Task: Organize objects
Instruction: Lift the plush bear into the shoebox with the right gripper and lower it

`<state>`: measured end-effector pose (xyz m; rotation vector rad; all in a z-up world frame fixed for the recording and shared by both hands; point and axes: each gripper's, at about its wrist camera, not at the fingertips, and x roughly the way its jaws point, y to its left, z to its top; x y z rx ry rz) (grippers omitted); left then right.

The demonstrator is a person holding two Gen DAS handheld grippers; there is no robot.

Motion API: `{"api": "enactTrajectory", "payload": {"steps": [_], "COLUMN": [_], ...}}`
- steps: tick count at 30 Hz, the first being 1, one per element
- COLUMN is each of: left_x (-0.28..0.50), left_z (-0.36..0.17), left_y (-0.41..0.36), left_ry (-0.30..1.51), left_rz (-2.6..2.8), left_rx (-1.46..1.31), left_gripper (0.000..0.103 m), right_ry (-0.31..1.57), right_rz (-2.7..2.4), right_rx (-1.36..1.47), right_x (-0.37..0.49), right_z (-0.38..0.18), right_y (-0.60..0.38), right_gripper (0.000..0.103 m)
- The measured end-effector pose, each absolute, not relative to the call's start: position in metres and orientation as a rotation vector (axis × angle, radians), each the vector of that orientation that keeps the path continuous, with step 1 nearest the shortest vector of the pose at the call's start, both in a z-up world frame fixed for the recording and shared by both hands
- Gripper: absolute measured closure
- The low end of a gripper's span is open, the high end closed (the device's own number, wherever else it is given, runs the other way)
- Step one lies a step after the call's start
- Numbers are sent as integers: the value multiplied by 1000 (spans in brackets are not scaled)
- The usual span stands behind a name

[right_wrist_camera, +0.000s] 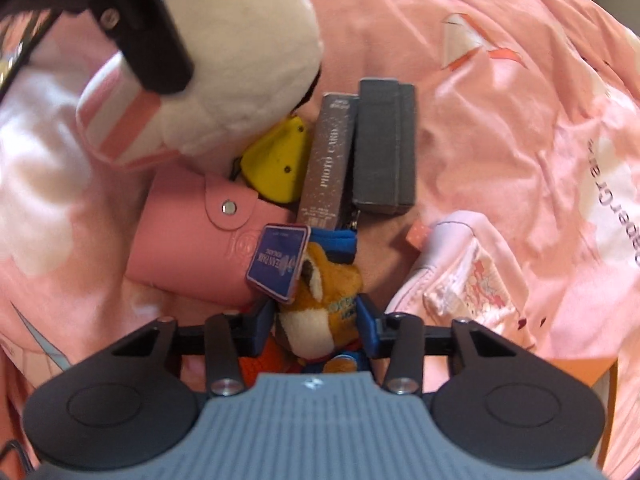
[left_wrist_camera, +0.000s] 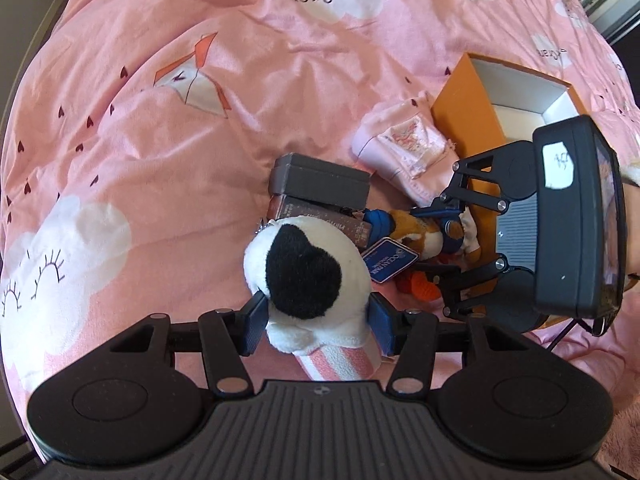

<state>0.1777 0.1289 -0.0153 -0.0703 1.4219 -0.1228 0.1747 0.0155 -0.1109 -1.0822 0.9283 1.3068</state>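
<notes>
Plush duck [left_wrist_camera: 306, 276] clamped in left gripper [left_wrist_camera: 316, 326] above pink bedspread [left_wrist_camera: 160, 80]; fox toy [right_wrist_camera: 324, 320] pinched by right gripper [right_wrist_camera: 318, 330], beside pink wallet [right_wrist_camera: 192, 244] and grey box [right_wrist_camera: 384, 144].

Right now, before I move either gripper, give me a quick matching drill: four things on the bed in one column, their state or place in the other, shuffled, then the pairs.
Things:
1. black-and-white plush
2. orange fox plush
3. orange box
4. grey case

States:
A. open and showing a white inside
B. clamped between the left gripper fingers
C. lying on the bedspread beside the brown photo card box
D. clamped between the right gripper fingers

Pairs: 1-B, 2-D, 3-A, 4-C
</notes>
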Motion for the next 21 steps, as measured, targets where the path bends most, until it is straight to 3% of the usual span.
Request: {"api": "enactTrajectory", "payload": {"steps": [5,12,21], "left_x": [182,191,207], "left_z": [2,27,54], "left_y": [118,104,59], "left_ry": [1361,1247,1133], "left_rz": [-143,-159,-291], "left_rx": [-17,26,46], "left_gripper": [41,41,48], "right_ry": [956,844,761], "right_rz": [1286,1175,904], "right_rx": [-900,-605,-282], "right_x": [180,187,219], "right_z": [-78,-9,51], "right_y": [-3,-34,-103], "right_gripper": [60,60,60]}}
